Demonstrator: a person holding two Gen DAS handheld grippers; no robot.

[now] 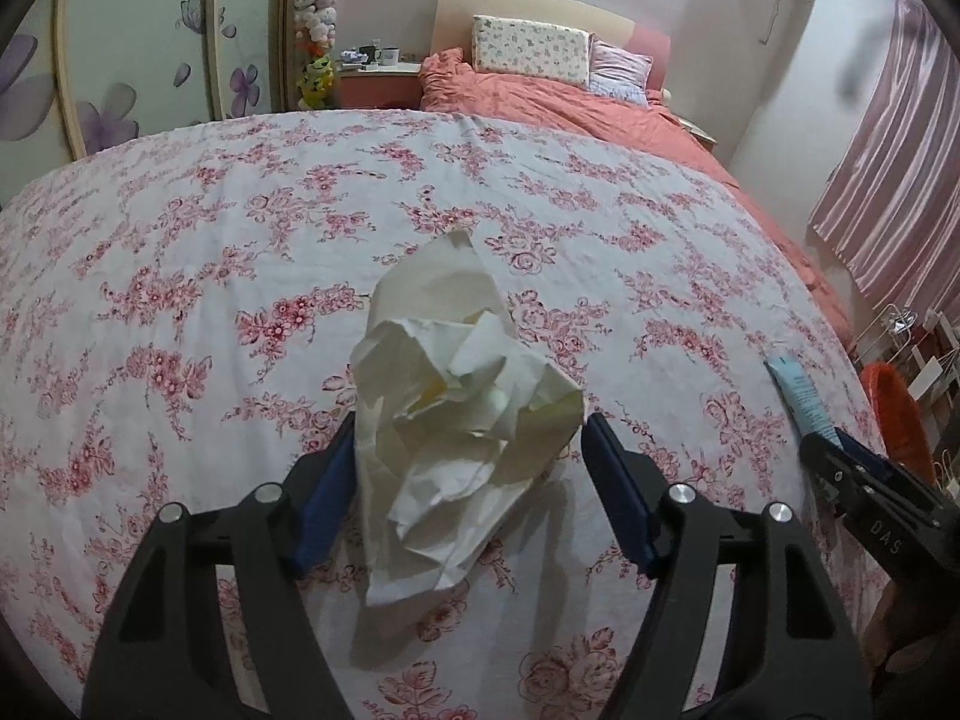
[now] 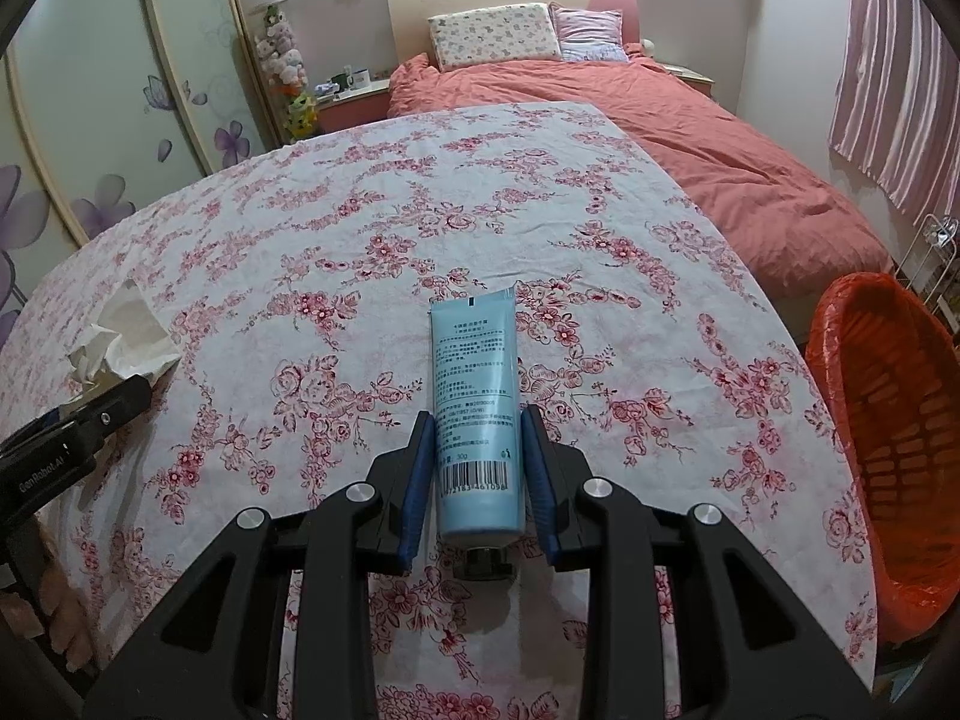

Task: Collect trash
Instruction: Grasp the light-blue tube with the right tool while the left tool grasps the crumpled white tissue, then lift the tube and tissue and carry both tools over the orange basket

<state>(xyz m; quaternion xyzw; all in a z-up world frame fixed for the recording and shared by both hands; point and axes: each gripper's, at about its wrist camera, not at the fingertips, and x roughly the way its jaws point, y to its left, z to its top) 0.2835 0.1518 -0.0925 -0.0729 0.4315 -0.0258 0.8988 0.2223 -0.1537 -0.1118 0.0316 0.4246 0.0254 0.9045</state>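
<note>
Table [image 2: 360, 252] with the floral cloth takes up most of both views, bed [image 2: 690, 138] behind it. Two pieces of trash on the cloth, neither binned yet, so I'd call the task at the pick-up stage, nothing collected as far as the frames show.

Orange bin [image 2: 888, 450] sits off the right edge of the table, below cloth level. It's lined with an orange bag. The part of the inside I can see looks empty; the bottom is out of sight, so can't confirm.

Crumpled paper [image 1: 462, 414] is mid-table on the left side. Left gripper [image 1: 465, 438] straddles it: fingers apart, left pad touching the paper's edge, right pad just beside it. Not clamped. Can't tell whether the paper is lifted or resting on the cloth.

Blue tube [image 2: 477, 414] lies near the table's right side, cap end toward the camera. Right gripper [image 2: 477, 444] has its pads against both sides of the tube and looks clamped on it. Tube looks to be on the cloth or barely off it.

Left to do, my read: close on the paper, carry both items right, drop into the bin. Tube is the closer of the two to the bin.
</note>
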